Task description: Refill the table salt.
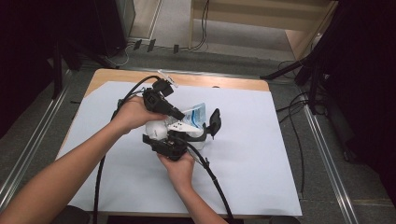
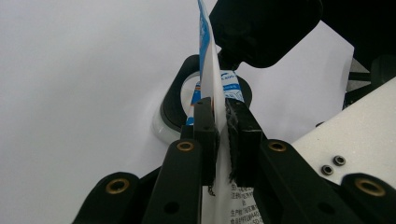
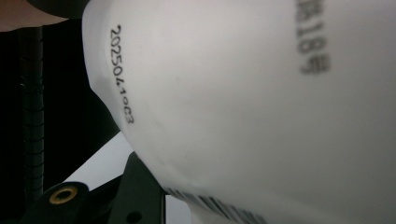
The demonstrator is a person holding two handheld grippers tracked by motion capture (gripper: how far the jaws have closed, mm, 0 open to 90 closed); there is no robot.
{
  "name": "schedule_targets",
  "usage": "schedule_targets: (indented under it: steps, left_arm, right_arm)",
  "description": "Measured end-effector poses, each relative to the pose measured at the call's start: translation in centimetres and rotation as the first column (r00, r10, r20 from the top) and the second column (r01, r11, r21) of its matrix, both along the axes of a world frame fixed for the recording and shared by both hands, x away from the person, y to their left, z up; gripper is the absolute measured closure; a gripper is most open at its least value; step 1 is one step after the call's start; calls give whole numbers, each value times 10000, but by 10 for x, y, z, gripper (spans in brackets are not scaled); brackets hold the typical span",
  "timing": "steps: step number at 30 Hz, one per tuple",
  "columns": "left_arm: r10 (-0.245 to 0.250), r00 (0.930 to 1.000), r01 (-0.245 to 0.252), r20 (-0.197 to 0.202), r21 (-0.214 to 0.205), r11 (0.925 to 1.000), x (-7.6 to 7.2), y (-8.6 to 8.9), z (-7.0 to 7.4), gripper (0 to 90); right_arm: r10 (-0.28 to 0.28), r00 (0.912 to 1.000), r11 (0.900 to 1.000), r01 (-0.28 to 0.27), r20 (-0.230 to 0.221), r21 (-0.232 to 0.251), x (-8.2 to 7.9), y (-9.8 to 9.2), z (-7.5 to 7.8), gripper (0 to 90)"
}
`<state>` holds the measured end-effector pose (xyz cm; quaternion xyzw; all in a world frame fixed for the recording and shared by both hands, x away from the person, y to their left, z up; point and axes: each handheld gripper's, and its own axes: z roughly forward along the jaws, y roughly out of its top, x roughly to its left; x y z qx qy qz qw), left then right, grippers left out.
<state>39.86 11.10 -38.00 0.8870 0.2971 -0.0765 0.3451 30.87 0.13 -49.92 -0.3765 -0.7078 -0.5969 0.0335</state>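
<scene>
— Where is the thing they are working on sitting right now?

— The soft white plastic pouch with blue print [image 1: 194, 116] is hanging just above the middle of the white paper sheet [image 1: 261, 158] that is covering the wooden table [image 1: 112, 75]. The left tongs [image 1: 180, 115] are pinching its flat sealed edge; in the left gripper view the pads are pressing together on that thin white strip [image 2: 218, 112]. The right tongs [image 1: 198, 135] are gripping the rounded white body of the pouch from below, with one dark jaw showing beside it in the right gripper view [image 3: 261, 116].

— Is there room around them?

— Plenty. The sheet is lying bare on every side of the hands, and the table's far wooden edge is staying well apart from the pouch.

— Anything you are struggling to see?

— The pouch is mostly covered by the two black grippers from above, so its full outline is hidden. In the right gripper view the printed characters are partly blurred and cut off at the frame.

— How are the arms sitting?

— Both forearms are coming in from the near edge. The left hand [image 1: 133, 113] is reaching across from the left; the right hand [image 1: 178, 164] is cupping its gripper from underneath, close below the left one.
</scene>
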Motion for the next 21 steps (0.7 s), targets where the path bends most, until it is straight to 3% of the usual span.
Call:
schedule_targets:
  steps: [21]
  left_arm:
    - [-7,10000,7,84,-60,10000,0,1,-1,846]
  right_arm:
    - [-43,10000,9999,44,39,-110,0,0,-1,642]
